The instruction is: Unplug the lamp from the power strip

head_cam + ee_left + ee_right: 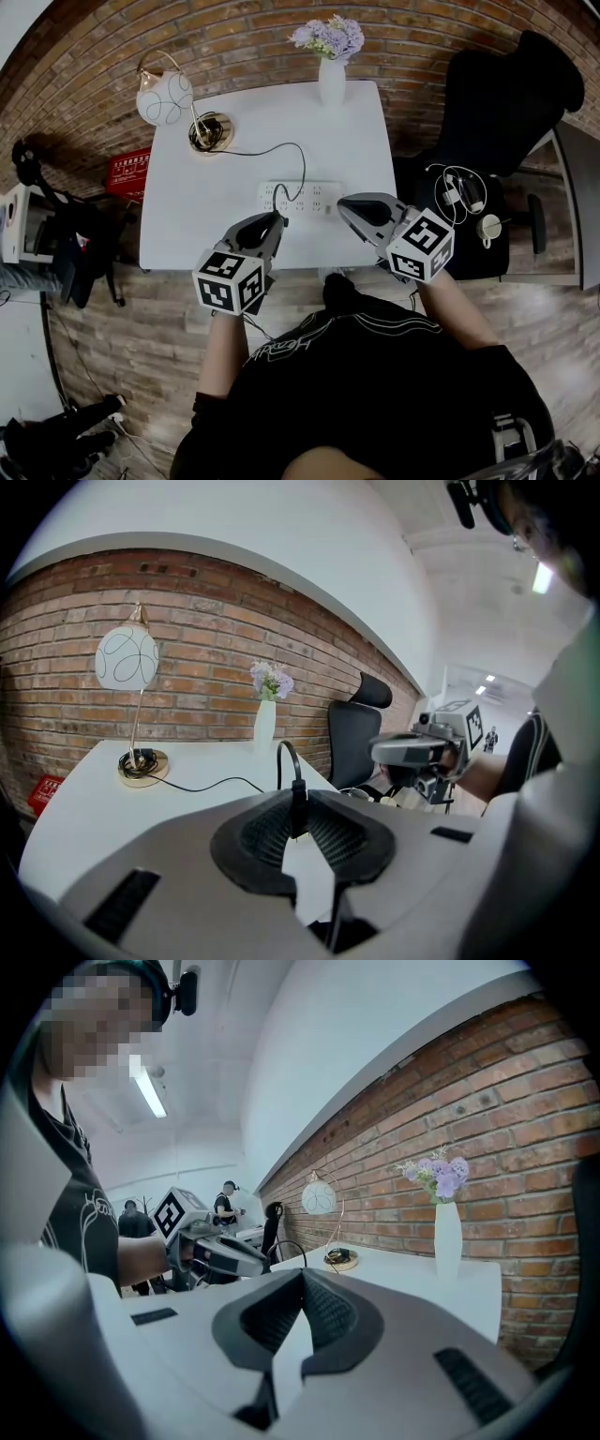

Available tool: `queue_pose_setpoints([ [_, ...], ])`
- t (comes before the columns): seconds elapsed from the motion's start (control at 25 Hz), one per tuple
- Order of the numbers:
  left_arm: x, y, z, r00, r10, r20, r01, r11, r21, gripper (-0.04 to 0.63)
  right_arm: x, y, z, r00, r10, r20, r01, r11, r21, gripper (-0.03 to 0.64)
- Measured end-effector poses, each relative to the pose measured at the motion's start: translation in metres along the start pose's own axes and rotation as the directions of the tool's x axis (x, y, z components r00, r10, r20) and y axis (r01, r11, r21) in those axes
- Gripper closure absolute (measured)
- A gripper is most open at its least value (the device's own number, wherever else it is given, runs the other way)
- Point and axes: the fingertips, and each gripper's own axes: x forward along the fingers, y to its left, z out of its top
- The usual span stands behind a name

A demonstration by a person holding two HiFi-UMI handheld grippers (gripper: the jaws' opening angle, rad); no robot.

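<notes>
One small black plug (296,810) was judged the only proper place of hold: a hard, light moulded body, rigid enough for a firm pinch, though smooth-sided and liable to slip if taken by its edge alone. Its cord (279,754) was judged thin and limp. No pull should be put on it, since strain there may damage the joint at the plug or drag the lamp (165,97), whose globe was judged fragile and top-heavy on a slender stem. The power strip (314,199) was judged light and likely to lift with the plug unless pressed down.

The left claw (277,219) was found closed on the plug, both ribbed pads pressed against its sides at the tips. The cord was seen rising in an arch just ahead of those tips, then running off to the lamp, well ahead and to the left. The strip was seen directly below and just ahead of the tips; whether the pins were seated in it could not be established.

The right claw (305,1277) was found with its pads brought together at the tips and nothing between them. It was held over the end of the strip to the right of the left claw; contact with the strip could not be confirmed.
</notes>
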Motion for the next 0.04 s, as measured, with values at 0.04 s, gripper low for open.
queue_pose_setpoints([
  [0.04, 0.0004, 0.0001, 0.0004, 1.000, 0.001, -0.001, -0.001, 1.000, 0.003, 0.546, 0.0004, -0.0004, 0.0001, 1.000, 0.000, -0.001, 0.000, 1.000, 0.000, 0.620],
])
